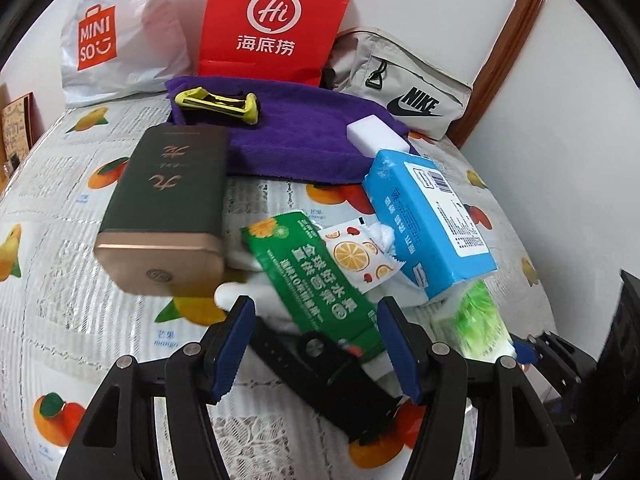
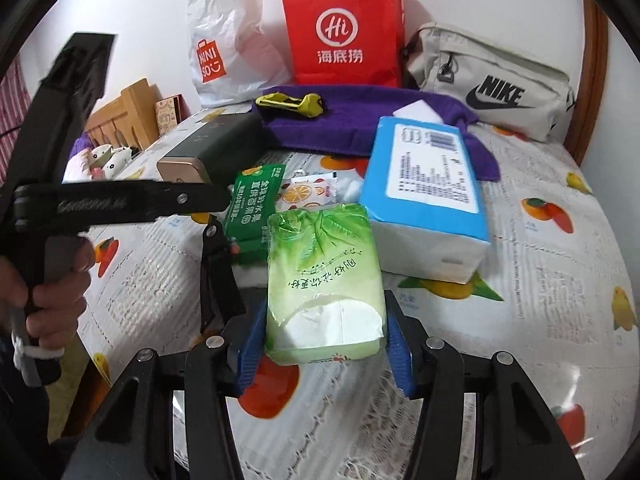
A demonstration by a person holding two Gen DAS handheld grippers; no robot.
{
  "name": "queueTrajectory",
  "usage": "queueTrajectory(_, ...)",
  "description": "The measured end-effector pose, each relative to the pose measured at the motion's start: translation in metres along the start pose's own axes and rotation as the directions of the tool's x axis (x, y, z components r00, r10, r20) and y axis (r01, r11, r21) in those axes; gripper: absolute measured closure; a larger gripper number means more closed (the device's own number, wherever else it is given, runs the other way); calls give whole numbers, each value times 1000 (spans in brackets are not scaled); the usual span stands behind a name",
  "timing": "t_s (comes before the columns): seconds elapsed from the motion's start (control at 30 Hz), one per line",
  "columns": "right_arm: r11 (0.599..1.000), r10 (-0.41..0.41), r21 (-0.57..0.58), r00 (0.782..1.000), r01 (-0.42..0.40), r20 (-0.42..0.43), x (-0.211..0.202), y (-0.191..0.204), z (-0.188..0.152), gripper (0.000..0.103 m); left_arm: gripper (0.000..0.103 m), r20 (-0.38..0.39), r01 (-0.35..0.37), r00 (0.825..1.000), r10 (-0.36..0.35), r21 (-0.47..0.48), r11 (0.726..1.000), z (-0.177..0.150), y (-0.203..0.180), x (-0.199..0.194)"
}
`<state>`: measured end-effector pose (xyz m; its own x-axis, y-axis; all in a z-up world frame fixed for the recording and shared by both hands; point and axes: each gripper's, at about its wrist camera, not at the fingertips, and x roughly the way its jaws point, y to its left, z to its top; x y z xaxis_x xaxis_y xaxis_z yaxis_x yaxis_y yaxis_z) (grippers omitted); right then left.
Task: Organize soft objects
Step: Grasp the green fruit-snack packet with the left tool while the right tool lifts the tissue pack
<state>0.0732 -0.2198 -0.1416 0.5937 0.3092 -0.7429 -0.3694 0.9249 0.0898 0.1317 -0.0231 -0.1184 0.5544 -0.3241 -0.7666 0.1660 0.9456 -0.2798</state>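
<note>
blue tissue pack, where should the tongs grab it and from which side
Grip the blue tissue pack across its short width at the near end, coming from the front. That end sits raised and unobstructed; the far end rests on the purple towel.

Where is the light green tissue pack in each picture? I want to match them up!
Left wrist view: the light green tissue pack peeks out at lower right, blurred, under the blue tissue pack.
Right wrist view: the same pack sits low in the middle, between the right gripper pads.
Shared landmark: the red paper bag at the wall.
</note>
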Motion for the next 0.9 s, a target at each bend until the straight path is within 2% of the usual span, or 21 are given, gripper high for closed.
queueTrajectory(0.17, 1000, 4, 5, 1000, -4, -9, -3, -10, -9, 50, 42, -20, -40, 999, 40, 2, 999, 5, -8, 15)
queueTrajectory(0.33, 999, -38, -16, 999, 37, -23, -3, -22, -21, 50, 42, -29, -105, 994, 106, 18, 994, 7, -16, 29)
queueTrajectory(0.47, 998, -60, 13, 997, 61, -37, 0, -37, -27, 50, 40, -54, -144, 988, 144, 0, 990, 10, -19, 44)
queueTrajectory(0.7, 997, -54, 47, 997, 56, -48, 11, -45, -33, 49, 38, -46, -219, 974, 221, 49, 975, 12, -33, 58)
queueTrajectory(0.73, 997, -50, 51, 998, 52, -42, 12, -46, -33, 49, 39, -43, -217, 975, 219, 48, 975, 12, -33, 59)
queueTrajectory(0.8, 997, -47, 52, 998, 49, -33, 13, -45, -33, 48, 50, -38, -210, 977, 211, 31, 977, 13, -30, 58)
queueTrajectory(0.87, 997, -43, 61, 999, 45, -28, 14, -46, -32, 48, 52, -36, -186, 982, 187, 23, 982, 13, -28, 56)
queueTrajectory(0.9, 997, -42, 66, 999, 44, -25, 14, -46, -31, 48, 57, -33, -175, 984, 175, 30, 984, 13, -28, 55)
